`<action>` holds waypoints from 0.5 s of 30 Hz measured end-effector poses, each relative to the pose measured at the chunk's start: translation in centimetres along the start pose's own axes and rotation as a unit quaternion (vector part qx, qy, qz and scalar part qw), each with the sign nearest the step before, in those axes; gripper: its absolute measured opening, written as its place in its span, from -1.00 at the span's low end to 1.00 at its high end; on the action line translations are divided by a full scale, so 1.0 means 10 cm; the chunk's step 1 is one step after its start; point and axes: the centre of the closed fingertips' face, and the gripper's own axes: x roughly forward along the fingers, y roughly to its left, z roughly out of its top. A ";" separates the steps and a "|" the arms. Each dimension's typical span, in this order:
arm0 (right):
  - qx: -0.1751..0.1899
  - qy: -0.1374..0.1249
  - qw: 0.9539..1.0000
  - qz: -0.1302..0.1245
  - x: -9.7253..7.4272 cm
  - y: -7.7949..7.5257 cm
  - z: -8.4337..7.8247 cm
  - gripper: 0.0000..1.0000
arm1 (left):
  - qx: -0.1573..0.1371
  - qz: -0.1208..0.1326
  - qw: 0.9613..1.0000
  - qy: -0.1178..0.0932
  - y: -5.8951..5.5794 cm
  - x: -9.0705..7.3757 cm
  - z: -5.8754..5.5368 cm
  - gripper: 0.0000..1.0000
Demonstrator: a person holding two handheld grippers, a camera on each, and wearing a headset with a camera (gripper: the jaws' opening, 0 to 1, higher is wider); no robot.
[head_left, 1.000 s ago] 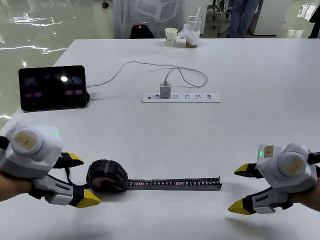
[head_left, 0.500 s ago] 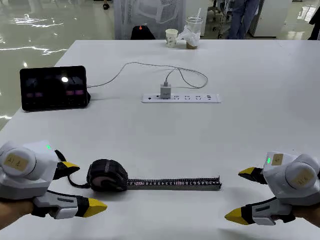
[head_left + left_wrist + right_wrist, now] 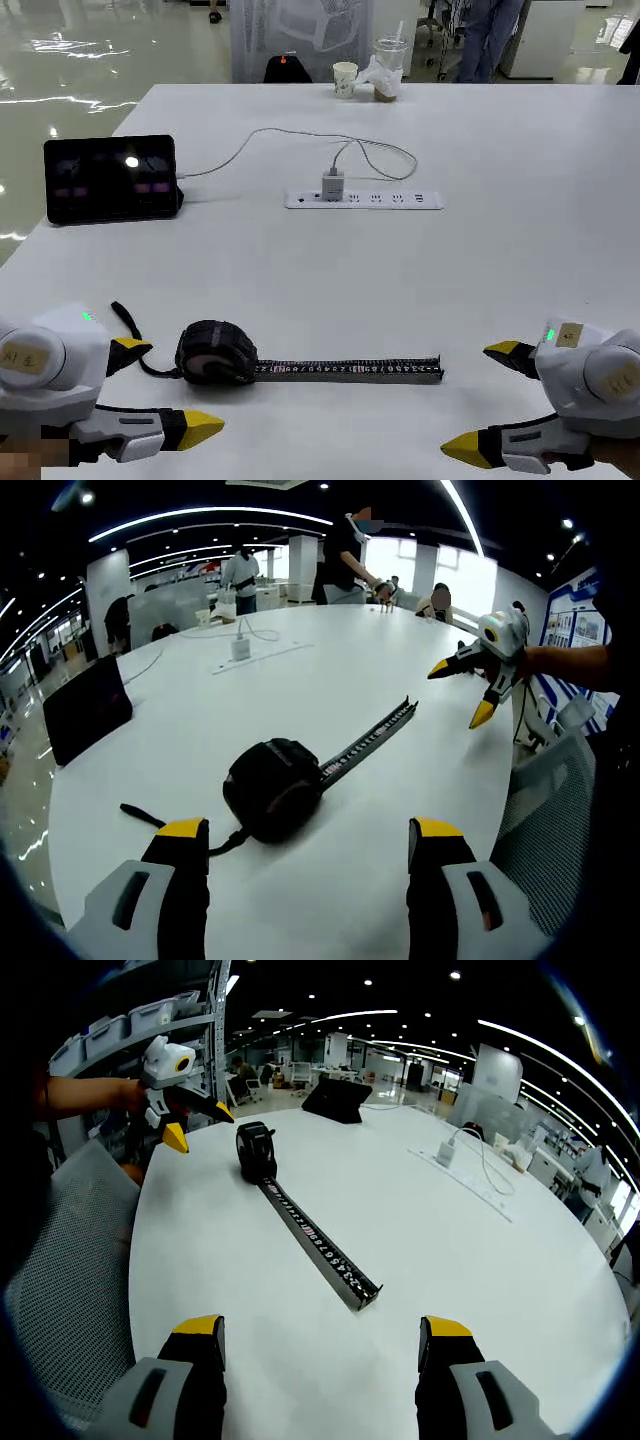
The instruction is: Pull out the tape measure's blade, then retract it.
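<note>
Right, the tape measure is lying flat on the white table [image 3: 330,270], near the front edge. Its dark round case [image 3: 215,352] is sitting just ahead of the left gripper [image 3: 172,386]. The blade [image 3: 350,369] is already stretching out of it, running straight across the table towards the right gripper [image 3: 480,398].

That line is what the coming move is hanging on. The blade's long axis is pointing from one gripper to the other, with the case at the left end and the free tip at the right. In the left gripper view the case is sitting just beyond the gap between the jaws and a little left of centre, so the left one is the nearer to it. In the right gripper view the tip is lying just ahead of that gripper's open gap.

Both pairs of jaws are standing wide apart and gripping nothing.

A thin wrist strap [image 3: 128,325] is trailing off the case's far side. I'm not making out any lock or button on the case, the hook at the blade's tip is too small to read, and the head view's lower edge is cutting off both grippers.
</note>
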 end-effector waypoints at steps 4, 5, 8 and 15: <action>0.005 -0.004 1.000 -0.006 -0.02 0.03 0.00 0.63 | -0.010 0.008 1.000 -0.009 -0.02 -0.03 0.01 0.58; 0.006 -0.005 1.000 -0.007 -0.02 0.03 0.00 0.65 | -0.010 0.011 1.000 -0.010 -0.03 -0.04 0.01 0.59; 0.015 -0.011 1.000 -0.014 -0.03 0.06 0.01 0.71 | -0.019 0.022 0.999 -0.018 -0.05 -0.05 0.01 0.62; 0.032 -0.023 0.999 -0.023 -0.06 0.14 0.07 0.82 | -0.029 0.030 0.999 -0.026 -0.17 -0.07 0.01 0.67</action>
